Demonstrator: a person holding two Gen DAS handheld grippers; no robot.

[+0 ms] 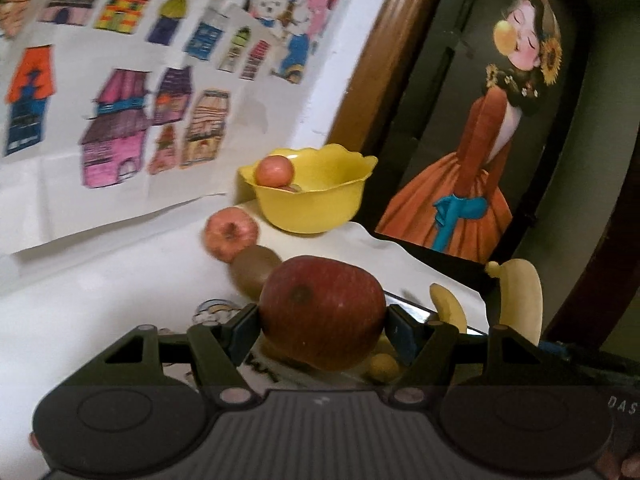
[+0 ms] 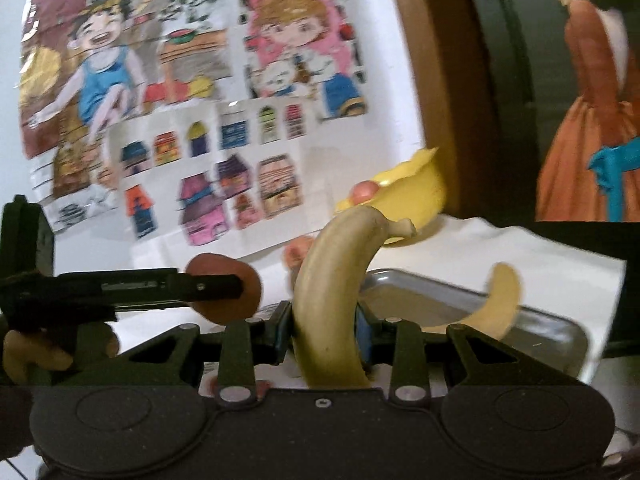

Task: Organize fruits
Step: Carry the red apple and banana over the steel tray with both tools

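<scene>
My left hand-held gripper is clamped across a big red apple, pads pressing its two sides at the widest part, which I judge keeps the round fruit from rolling out while it is carried clear of the surface. My right hand-held gripper is closed on a banana, gripped low on its body so the curved stem end rises up and away from me. Further off, toward the wall of coloured drawings, a yellow bowl already holds a small pink apple, so I take it that round fruit is being gathered there. A second pink apple and a kiwi lie on the surface just near of the bowl, touching each other. To the right a metal tray carries another banana, which suggests bananas belong on the tray.
</scene>
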